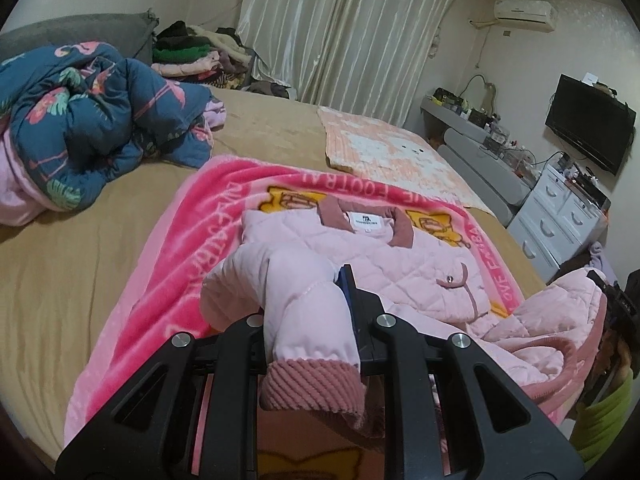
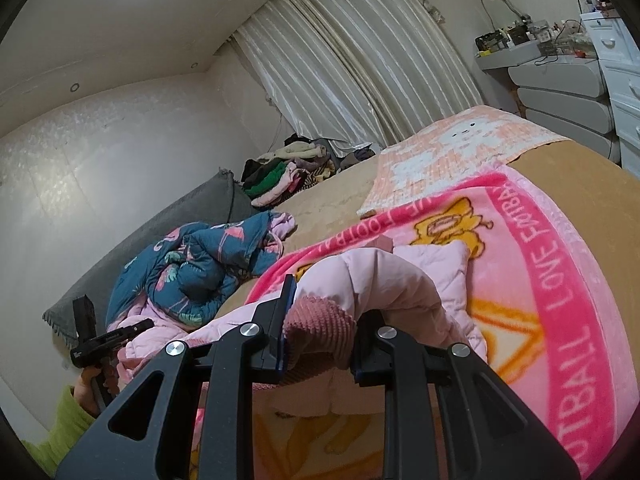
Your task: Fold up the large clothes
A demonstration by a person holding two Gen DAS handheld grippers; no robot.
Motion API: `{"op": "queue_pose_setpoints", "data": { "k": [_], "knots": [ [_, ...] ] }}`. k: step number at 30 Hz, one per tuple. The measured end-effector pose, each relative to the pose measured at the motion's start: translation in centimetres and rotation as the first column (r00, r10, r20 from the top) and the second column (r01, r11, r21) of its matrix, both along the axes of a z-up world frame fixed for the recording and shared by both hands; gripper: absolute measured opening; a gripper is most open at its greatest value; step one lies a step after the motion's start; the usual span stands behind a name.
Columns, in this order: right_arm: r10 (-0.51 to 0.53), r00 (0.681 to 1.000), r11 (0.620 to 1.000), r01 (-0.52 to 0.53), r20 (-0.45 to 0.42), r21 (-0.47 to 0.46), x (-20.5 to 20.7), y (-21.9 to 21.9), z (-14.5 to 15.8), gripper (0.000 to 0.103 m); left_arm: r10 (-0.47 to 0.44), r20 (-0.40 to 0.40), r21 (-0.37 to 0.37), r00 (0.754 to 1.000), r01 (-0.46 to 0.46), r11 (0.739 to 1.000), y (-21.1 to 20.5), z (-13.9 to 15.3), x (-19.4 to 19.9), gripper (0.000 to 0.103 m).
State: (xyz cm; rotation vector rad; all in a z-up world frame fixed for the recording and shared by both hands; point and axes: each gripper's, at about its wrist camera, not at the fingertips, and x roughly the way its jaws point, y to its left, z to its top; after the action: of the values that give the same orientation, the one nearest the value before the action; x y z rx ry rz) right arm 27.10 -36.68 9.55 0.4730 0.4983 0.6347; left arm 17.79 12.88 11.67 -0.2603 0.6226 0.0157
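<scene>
Here the pink quilted jacket (image 1: 420,276) lay collar-away on a bright pink blanket (image 1: 168,240) spread over the tan-sheeted bed (image 1: 80,248). It was pale pink and diamond-stitched, with a dusty-rose collar, a white label inside the neck, and ribbed rose cuffs at the sleeve ends.

The left gripper (image 1: 308,320) was clamped on the left sleeve (image 1: 296,304) just above its cuff, the puffy fabric bulging up between the fingers and the ribbed cuff hanging down toward the camera. The right gripper (image 2: 320,320) was likewise closed on the other sleeve (image 2: 360,280), its rose cuff (image 2: 320,328) squeezed between the two fingers while the sleeve arched away over the blanket. In the left wrist view, the right gripper (image 1: 612,312) showed at the frame's edge beside a lifted fold of the jacket.

Farther off, a crumpled blue flamingo-print quilt (image 1: 88,120) sat near the grey headboard (image 1: 72,36), and a peach patterned towel (image 1: 392,148) lay flat beyond the blanket. A heap of clothes (image 1: 200,56) rested near the curtain (image 1: 344,28).
</scene>
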Motion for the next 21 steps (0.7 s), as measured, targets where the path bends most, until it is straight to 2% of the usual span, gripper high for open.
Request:
{"op": "queue_pose_setpoints", "data": {
  "k": [9, 21],
  "knots": [
    [-0.024, 1.000, 1.000, 0.024, 0.016, -0.006, 2.0, 0.3, 1.0, 0.021, 0.008, 0.020, 0.008, 1.000, -0.008, 1.000, 0.3, 0.9, 2.2, 0.012],
    [-0.059, 0.998, 0.998, 0.059, -0.004, -0.016, 5.2, 0.5, 0.8, 0.021, 0.010, 0.029, 0.072, 1.000, -0.012, 0.997, -0.1, 0.8, 5.0, 0.012]
  ]
}}
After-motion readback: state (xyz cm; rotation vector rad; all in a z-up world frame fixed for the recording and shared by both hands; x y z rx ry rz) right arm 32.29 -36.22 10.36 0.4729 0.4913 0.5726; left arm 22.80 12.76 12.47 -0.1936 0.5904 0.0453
